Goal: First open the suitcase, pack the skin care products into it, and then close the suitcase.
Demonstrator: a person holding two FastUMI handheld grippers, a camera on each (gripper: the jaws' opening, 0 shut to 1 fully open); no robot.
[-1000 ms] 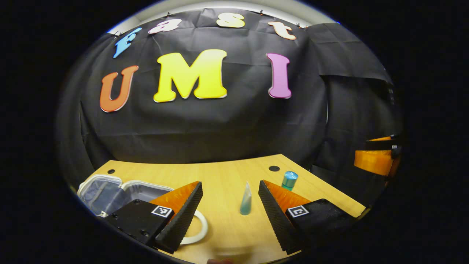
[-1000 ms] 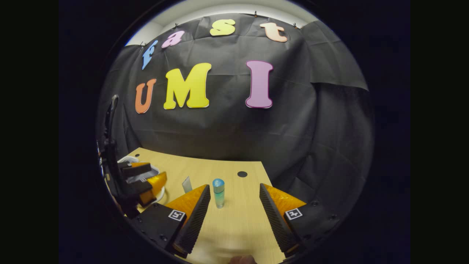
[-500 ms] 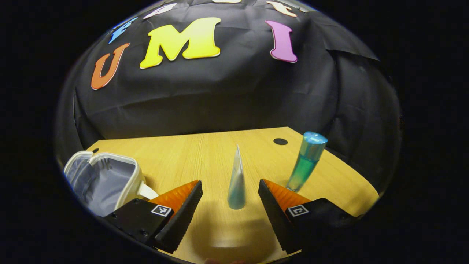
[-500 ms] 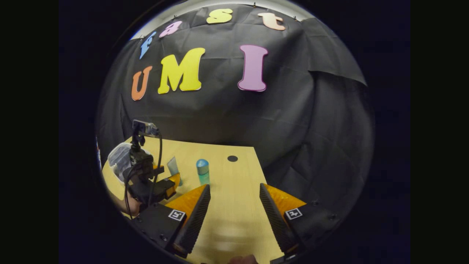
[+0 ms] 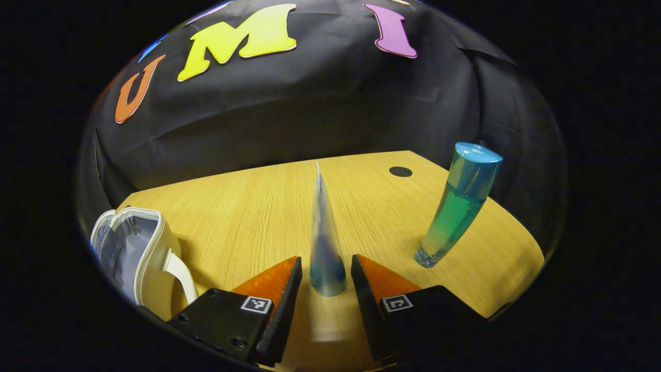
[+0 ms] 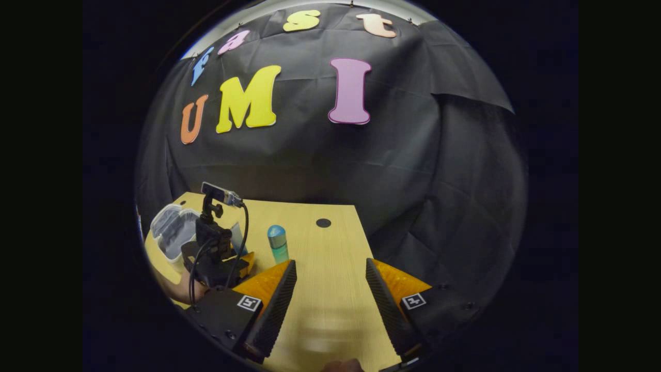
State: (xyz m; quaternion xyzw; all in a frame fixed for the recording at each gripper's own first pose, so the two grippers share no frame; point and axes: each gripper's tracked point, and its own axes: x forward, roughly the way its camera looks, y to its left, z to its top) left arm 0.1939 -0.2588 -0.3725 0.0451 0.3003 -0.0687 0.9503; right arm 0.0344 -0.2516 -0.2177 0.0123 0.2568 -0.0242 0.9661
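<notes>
A pale blue tube (image 5: 323,243) stands upright on the wooden table (image 5: 248,217), its base between the fingers of my left gripper (image 5: 327,258). The fingers are open but narrowed close on either side of it, with small gaps. A tall blue-green bottle (image 5: 457,206) stands to the right. The small white suitcase (image 5: 139,248) lies open at the left, grey lining showing. In the right gripper view, my right gripper (image 6: 330,261) hovers open over bare table, with the bottle (image 6: 278,243), the left gripper (image 6: 240,258) and the suitcase (image 6: 175,227) off to its left.
A dark round hole (image 5: 400,171) sits near the table's far right corner. The table's right edge (image 6: 369,253) runs close beside my right gripper. A hand (image 6: 175,289) holds the left gripper. Black cloth walls the back.
My left gripper moved forward and down to the tube and its fingers narrowed around the base. The right gripper stayed nearly still and open.
</notes>
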